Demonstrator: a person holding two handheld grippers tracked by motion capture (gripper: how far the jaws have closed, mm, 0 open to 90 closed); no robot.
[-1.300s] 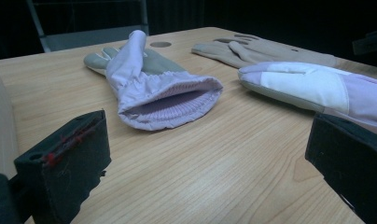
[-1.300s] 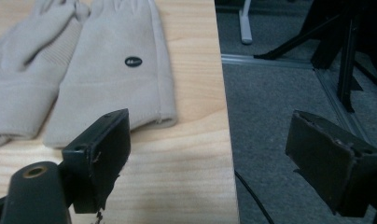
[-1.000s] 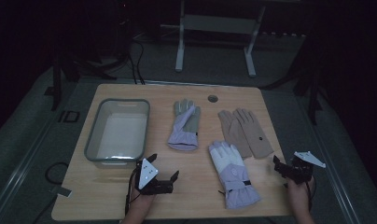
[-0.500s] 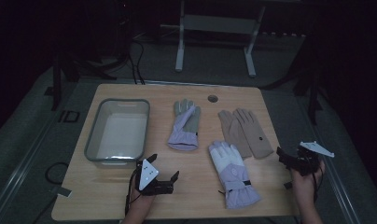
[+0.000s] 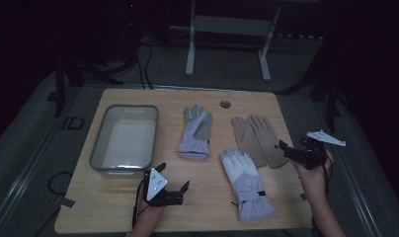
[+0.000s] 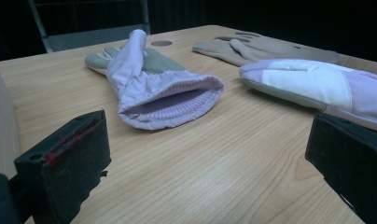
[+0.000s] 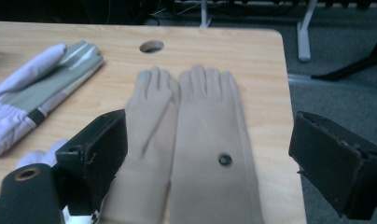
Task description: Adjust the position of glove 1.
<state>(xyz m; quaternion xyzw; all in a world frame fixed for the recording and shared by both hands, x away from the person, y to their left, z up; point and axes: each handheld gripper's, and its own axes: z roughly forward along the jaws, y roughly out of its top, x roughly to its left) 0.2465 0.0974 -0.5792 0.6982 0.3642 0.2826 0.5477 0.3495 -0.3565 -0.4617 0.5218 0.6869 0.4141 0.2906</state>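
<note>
Four gloves lie on the wooden table [image 5: 89, 197]. A lilac and grey glove [image 5: 195, 132] lies in the middle, its cuff opening facing my left gripper [image 6: 154, 88]. Two tan gloves [image 5: 259, 138] lie side by side to its right. A white and lilac glove [image 5: 244, 182] lies nearer the front. My left gripper [image 5: 174, 177] rests low on the table, open and holding nothing. My right gripper [image 5: 290, 148] hovers open over the cuff end of the tan gloves [image 7: 200, 130], its jaws spread wide on either side of them.
A clear plastic bin [image 5: 123, 138] stands at the left of the table, just behind my left gripper. A round cable hole [image 5: 225, 104] sits near the far edge. The table's right edge [image 7: 289, 93] runs close beside the tan gloves. A metal stand [image 5: 227, 44] is beyond the table.
My right gripper has moved forward and a little left, from the table's front right corner to the tan gloves. The left gripper and the gloves have stayed put.
</note>
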